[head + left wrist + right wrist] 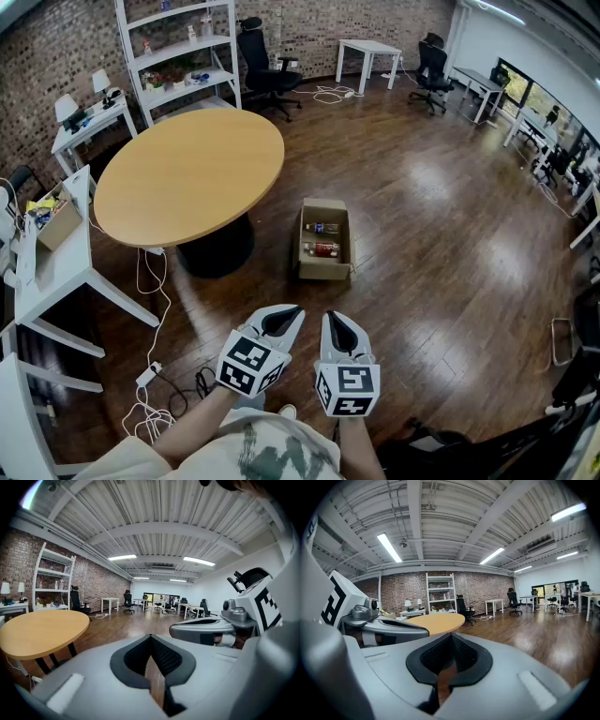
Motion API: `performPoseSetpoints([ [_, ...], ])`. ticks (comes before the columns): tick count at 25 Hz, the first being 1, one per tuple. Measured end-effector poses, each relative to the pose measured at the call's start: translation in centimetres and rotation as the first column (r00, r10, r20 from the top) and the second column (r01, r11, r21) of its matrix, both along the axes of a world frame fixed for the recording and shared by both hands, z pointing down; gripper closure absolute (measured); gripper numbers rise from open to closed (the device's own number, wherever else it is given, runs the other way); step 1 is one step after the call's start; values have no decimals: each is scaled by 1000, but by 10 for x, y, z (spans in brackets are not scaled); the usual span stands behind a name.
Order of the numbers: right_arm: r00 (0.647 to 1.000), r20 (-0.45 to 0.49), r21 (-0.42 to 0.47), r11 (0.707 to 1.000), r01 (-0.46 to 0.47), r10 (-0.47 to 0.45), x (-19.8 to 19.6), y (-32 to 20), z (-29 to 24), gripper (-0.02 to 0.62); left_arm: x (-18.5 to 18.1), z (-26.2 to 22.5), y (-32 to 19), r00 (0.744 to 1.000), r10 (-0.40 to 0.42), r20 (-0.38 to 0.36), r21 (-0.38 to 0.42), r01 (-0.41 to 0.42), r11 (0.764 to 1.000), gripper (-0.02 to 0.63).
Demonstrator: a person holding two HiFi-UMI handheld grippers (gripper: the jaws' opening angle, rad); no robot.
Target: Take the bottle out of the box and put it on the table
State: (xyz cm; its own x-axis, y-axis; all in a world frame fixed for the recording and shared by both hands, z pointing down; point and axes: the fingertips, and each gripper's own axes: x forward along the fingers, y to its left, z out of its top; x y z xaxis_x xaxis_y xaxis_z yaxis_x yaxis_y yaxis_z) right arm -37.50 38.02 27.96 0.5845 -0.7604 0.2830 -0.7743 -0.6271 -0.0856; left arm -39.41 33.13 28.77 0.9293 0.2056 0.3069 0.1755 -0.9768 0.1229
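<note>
left tongs point(284, 317): closed, empty
right tongs point(336, 322): closed, empty
box point(323, 272): floor, centre frame; bottles point(322, 228) inside, probably two
counter point(187, 173): upper left, near box
cables point(150, 375): lower left

An office: beyond the round light-wood table point(187, 178) stand a black swivel chair point(265, 70), a white rectangular desk point(368, 47) and a white open shelving unit point(183, 42) (against a red brick wall point(309, 23)).

A dark wooden floor point(450, 244) is carrying an open cardboard box point(324, 270), which is sitting near the base of a round wooden table point(187, 173). White cables point(141, 411) are trailing across the boards beside the table.
</note>
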Motion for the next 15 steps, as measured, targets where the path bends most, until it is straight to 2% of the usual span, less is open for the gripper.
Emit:
performPoseSetpoints([
  [8, 1000, -2, -3, 1000, 9, -9, 40, -25, 14, 591, 45, 17, -15, 1000, 31, -1, 37, -31, 999, 606],
  [15, 1000, 13, -46, 999, -13, 14, 97, -57, 32, 588, 104, 37, -48, 998, 54, 15, -3, -54, 999, 597],
])
